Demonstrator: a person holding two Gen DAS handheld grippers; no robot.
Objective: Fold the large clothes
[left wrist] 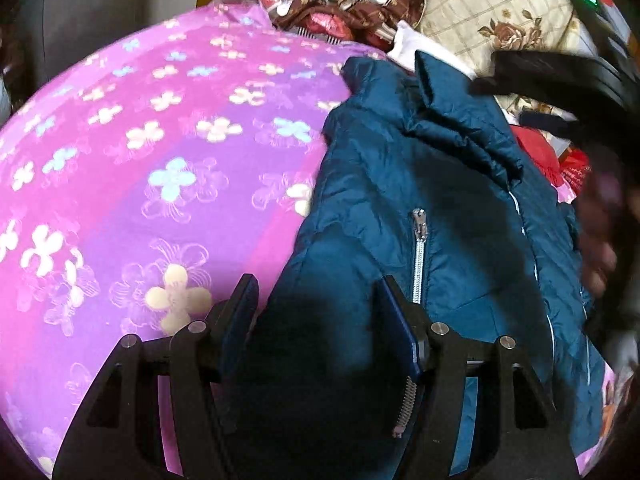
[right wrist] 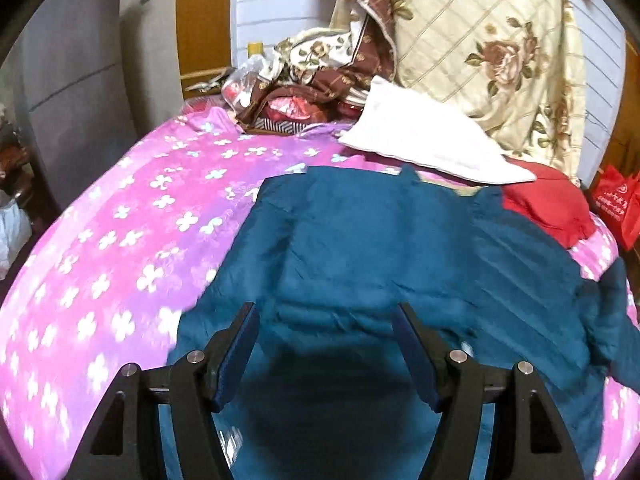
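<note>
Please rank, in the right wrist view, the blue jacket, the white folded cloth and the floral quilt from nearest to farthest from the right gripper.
1. Blue jacket: directly beneath the right gripper.
2. White folded cloth: beyond the jacket, upper right.
3. Floral quilt: heaped behind it, far right.

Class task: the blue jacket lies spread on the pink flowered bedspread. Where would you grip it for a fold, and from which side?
Grip the blue jacket at its left edge beside the pocket zip, coming from the bare bedspread side. That edge lies free and flat there, probably easy to pinch.
</note>
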